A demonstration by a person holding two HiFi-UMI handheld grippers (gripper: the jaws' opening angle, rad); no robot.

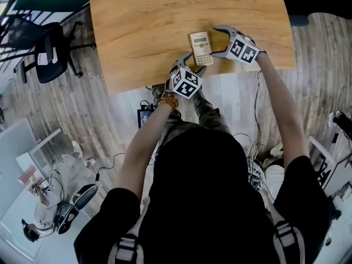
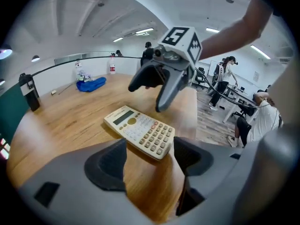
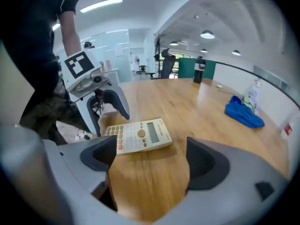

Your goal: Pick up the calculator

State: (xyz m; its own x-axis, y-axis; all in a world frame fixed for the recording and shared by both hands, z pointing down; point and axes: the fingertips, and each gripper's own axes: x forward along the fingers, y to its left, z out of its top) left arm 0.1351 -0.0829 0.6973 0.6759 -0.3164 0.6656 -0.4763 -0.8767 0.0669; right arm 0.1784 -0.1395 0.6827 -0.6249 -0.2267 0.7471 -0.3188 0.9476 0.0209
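Calculator (image 1: 201, 48): flat on table (image 1: 137, 32), near its 6 o'clock edge.
Left gripper (image 1: 191, 66): calculator's 7 o'clock, jaws apart, gripping nothing.
Right gripper (image 1: 219, 42): calculator's 3 o'clock, jaws wide, gripping nothing.

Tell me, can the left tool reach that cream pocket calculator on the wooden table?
Probably yes. The left tool stands open at the near end of the cream pocket calculator, with only bare wooden table around it; the right tool hangs beyond, not blocking.
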